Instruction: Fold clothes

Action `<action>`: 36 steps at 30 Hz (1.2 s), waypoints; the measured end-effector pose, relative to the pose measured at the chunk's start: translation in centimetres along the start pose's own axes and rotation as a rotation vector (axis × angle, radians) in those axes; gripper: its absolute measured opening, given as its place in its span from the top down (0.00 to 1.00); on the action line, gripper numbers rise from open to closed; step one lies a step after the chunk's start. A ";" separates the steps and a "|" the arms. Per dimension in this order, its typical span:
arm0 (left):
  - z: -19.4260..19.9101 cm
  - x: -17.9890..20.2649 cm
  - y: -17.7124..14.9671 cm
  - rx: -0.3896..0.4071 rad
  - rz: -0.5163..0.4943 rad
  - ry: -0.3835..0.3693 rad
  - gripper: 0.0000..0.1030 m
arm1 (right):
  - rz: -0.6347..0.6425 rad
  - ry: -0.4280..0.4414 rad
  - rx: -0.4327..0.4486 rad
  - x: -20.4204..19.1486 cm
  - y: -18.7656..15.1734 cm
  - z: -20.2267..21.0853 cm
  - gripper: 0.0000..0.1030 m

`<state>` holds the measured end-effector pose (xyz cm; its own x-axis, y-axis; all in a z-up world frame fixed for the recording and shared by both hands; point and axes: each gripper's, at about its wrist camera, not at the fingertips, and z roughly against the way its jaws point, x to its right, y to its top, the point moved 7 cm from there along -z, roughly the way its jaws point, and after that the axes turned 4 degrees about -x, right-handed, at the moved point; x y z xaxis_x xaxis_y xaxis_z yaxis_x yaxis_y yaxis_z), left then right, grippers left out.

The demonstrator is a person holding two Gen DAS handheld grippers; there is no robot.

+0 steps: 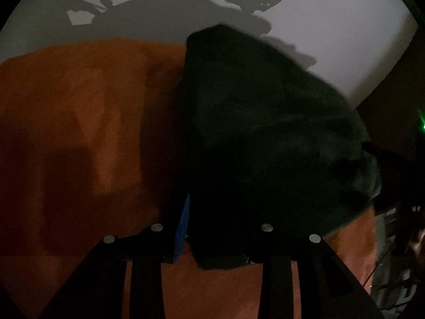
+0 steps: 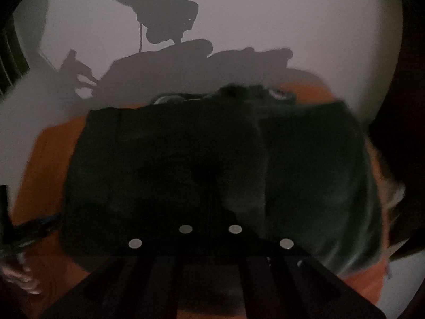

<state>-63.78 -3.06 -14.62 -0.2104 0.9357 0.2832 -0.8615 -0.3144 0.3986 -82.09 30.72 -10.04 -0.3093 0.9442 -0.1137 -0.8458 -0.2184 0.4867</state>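
A dark green garment lies bunched on an orange cloth. My left gripper is shut on its near edge; the blue pad of one finger shows beside the fabric, and the other finger is hidden under it. In the right wrist view the same garment spreads wide across the orange cloth. My right gripper has its fingers together with a fold of the dark fabric drawn up at them. The fingertips are lost in the dark. The scene is dim and blurred.
The orange cloth lies on a pale table that carries shadows of the grippers. A hand with the other gripper shows at the left edge of the right wrist view. Dark clutter stands past the table at the right.
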 end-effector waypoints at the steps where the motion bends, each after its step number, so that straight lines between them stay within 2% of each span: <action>1: -0.4 -0.5 -0.3 -0.013 0.009 0.003 0.65 | 0.006 -0.011 -0.061 0.1 -0.1 -1.9 1.00; 3: -0.6 -1.3 -0.5 -0.031 0.046 -0.019 0.65 | -0.008 -0.024 -0.087 0.2 0.2 -2.6 1.00; 6: 2.1 -1.2 -1.6 -0.014 0.031 0.001 0.65 | -0.050 0.016 -0.027 -1.2 0.2 0.6 1.00; 7: 3.0 -0.9 -2.0 -0.010 0.026 0.015 0.65 | -0.054 0.014 -0.022 -2.1 -0.5 1.7 1.00; 9: 4.6 -0.3 -2.6 -0.002 0.022 0.042 0.65 | -0.056 0.036 -0.066 -4.3 -3.1 2.4 1.00; 11: 5.3 0.6 -1.8 0.001 0.070 0.043 0.65 | -0.045 0.069 -0.110 -6.8 -5.6 1.9 1.00; 13: 6.6 1.6 -2.3 -0.021 0.076 0.012 0.64 | 0.000 0.013 -0.147 -8.6 -7.6 1.3 1.00; 14: 6.9 2.0 -2.2 -0.024 0.064 0.023 0.64 | 0.013 -0.005 -0.167 -9.6 -8.7 1.3 1.00; 16: 8.6 2.5 -3.0 -0.021 0.015 0.055 0.59 | 0.006 0.012 -0.174 -11.8 -10.1 2.7 1.00; 18: 10.2 2.6 -3.9 -0.035 -0.016 0.077 0.54 | 0.054 -0.014 -0.146 -14.7 -10.8 5.6 1.00; 21: 12.6 2.3 -5.6 -0.071 -0.042 0.094 0.53 | 0.086 -0.042 -0.115 -18.6 -11.1 9.4 1.00; 23: 15.1 1.7 -6.9 -0.091 -0.029 0.069 0.53 | 0.089 -0.044 -0.106 -21.4 -11.6 12.0 1.00; 26: 19.6 0.9 -8.8 -0.088 -0.026 0.040 0.51 | 0.079 -0.058 -0.080 -25.4 -12.8 15.9 1.00; 28: 22.8 0.1 -10.0 -0.070 -0.032 0.046 0.43 | 0.059 -0.062 -0.065 -27.4 -14.0 18.6 1.00; 29: 24.4 -0.3 -10.7 -0.062 -0.036 0.051 0.43 | 0.047 -0.061 -0.055 -28.1 -14.7 19.8 0.99; 32: 29.2 -0.8 -12.9 -0.034 -0.047 0.068 0.43 | 0.015 -0.055 -0.031 -29.6 -17.7 24.1 0.99; 36: 34.8 0.7 -17.0 0.013 -0.073 0.090 0.42 | 0.018 -0.042 0.003 -30.6 -23.0 30.7 0.99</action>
<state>-33.15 -2.67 9.17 -0.1883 0.9665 0.1742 -0.8699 -0.2465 0.4272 -39.82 14.44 8.79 -0.3057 0.9497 -0.0681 -0.8391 -0.2350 0.4906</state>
